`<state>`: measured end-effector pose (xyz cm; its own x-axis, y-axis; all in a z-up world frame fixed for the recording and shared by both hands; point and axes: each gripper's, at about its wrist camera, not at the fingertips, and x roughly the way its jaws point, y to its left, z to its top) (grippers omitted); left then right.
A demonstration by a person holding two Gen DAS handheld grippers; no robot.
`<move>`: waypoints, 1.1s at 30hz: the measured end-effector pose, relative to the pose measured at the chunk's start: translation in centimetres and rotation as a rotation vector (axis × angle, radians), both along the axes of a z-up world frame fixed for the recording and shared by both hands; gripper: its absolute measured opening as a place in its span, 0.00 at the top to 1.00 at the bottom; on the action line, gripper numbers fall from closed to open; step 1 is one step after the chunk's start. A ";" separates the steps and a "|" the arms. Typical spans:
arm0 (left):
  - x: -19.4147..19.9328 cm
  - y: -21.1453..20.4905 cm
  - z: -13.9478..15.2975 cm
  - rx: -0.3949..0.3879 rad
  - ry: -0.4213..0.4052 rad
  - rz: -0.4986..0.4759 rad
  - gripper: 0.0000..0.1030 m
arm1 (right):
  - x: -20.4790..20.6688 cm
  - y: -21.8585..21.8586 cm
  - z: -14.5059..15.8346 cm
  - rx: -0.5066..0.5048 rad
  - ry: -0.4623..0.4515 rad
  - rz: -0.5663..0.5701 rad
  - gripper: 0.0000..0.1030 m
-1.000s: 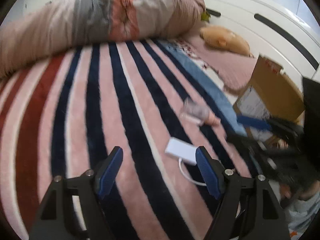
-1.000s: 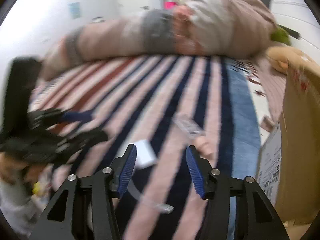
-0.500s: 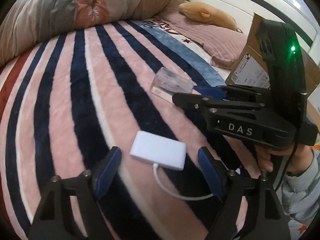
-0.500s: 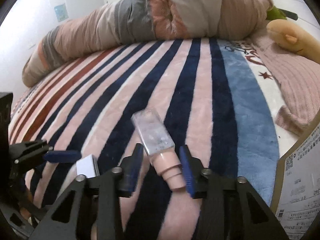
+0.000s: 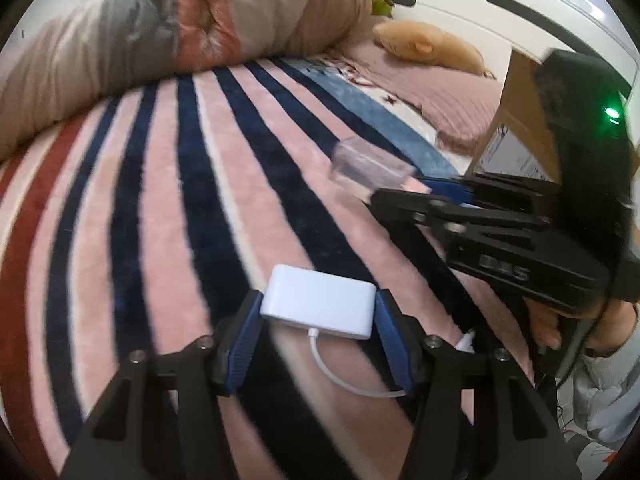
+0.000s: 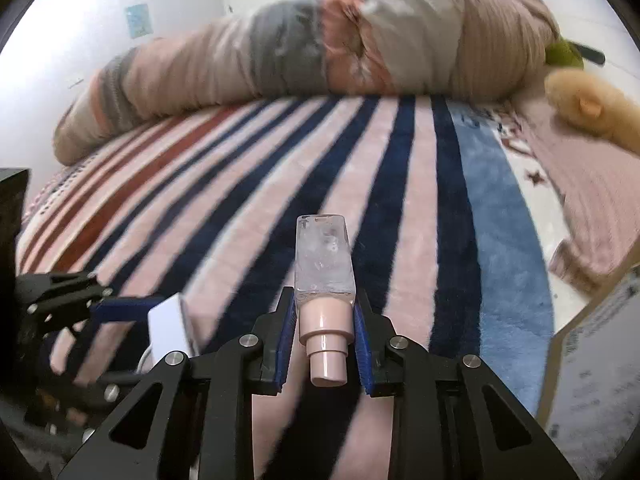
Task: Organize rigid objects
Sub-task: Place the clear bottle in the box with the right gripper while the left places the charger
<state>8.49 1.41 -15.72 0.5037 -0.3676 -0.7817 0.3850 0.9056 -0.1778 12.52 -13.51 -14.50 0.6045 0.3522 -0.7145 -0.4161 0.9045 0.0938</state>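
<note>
My left gripper [image 5: 318, 312] is shut on a white adapter box [image 5: 320, 301] with a short white cable [image 5: 344, 376], held just above the striped blanket. My right gripper [image 6: 324, 336] is shut on a clear bottle [image 6: 324, 258] with a pink cap [image 6: 325, 344], cap end toward the camera. The bottle also shows in the left wrist view [image 5: 368, 170], with the right gripper [image 5: 424, 192] to the right of the adapter. The adapter [image 6: 170, 328] and the left gripper [image 6: 120, 306] show at lower left in the right wrist view.
The striped pink, navy and red blanket [image 5: 160, 200] covers a bed. A rolled quilt [image 6: 320, 48] lies along the far side. A cardboard box [image 5: 520, 128] stands at the right. A plush toy [image 5: 428, 46] and a pink cloth [image 6: 592, 208] lie at far right.
Both grippers have closed: the left on the white adapter, the right on the clear bottle. Both objects look raised off the blanket and the views have tilted up.
</note>
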 end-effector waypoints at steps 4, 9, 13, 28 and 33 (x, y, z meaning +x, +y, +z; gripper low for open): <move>-1.1 1.6 2.8 0.005 -0.048 0.040 0.48 | -3.5 0.6 5.1 0.043 -0.090 0.034 0.78; -3.0 2.5 7.1 -0.013 -0.124 0.062 0.48 | -7.9 -1.3 11.7 0.117 -0.210 0.049 0.78; -4.2 1.4 10.6 -0.025 -0.182 0.051 0.48 | -9.8 -5.6 14.7 0.146 -0.254 -0.038 0.78; -3.7 -13.0 19.3 -0.037 -0.274 -0.179 0.48 | -11.3 -18.5 11.2 -0.098 -0.131 -0.305 0.78; -2.6 -19.1 19.2 0.001 -0.251 -0.276 0.48 | -11.8 -20.6 10.9 -0.069 -0.137 -0.311 0.78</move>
<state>5.85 -17.67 3.51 0.5619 -0.5158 -0.6467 0.6466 0.7615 -0.0455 0.75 -34.12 -3.62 0.7670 0.0898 -0.6353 -0.1244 0.9922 -0.0099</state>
